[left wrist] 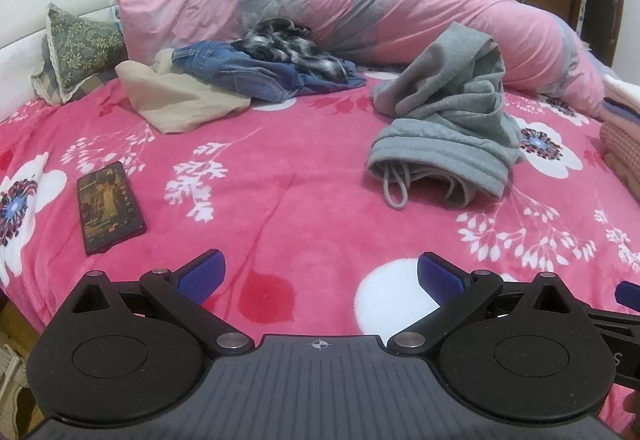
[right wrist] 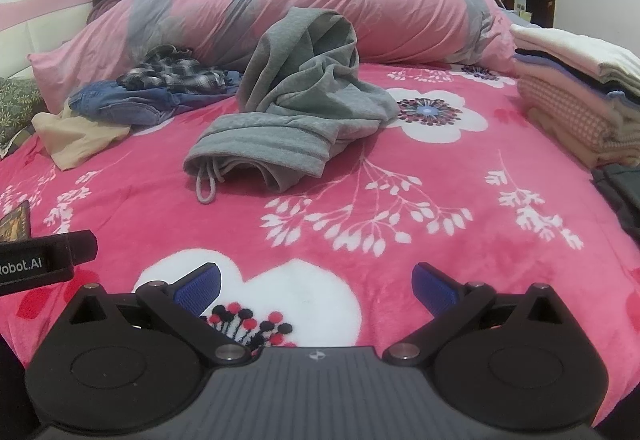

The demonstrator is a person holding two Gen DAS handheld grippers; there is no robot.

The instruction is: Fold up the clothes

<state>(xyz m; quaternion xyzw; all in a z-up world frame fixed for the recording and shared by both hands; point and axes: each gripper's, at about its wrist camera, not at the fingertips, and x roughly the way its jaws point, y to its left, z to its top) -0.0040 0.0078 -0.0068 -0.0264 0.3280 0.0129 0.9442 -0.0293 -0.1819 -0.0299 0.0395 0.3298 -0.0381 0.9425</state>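
A pink floral blanket covered the bed. The left gripper and right gripper both hung just over its near edge, fingers spread wide, holding and touching nothing. Ahead of both lay crumpled grey sweatpants; farther left sat an unfolded pile, with a person under a pink duvet beyond. Only the left view showed the whole phone; only the right showed the full folded stack.

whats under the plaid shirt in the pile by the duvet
The plaid shirt lies on top of blue jeans, which overlap a beige garment. Anything beneath those layers is covered.
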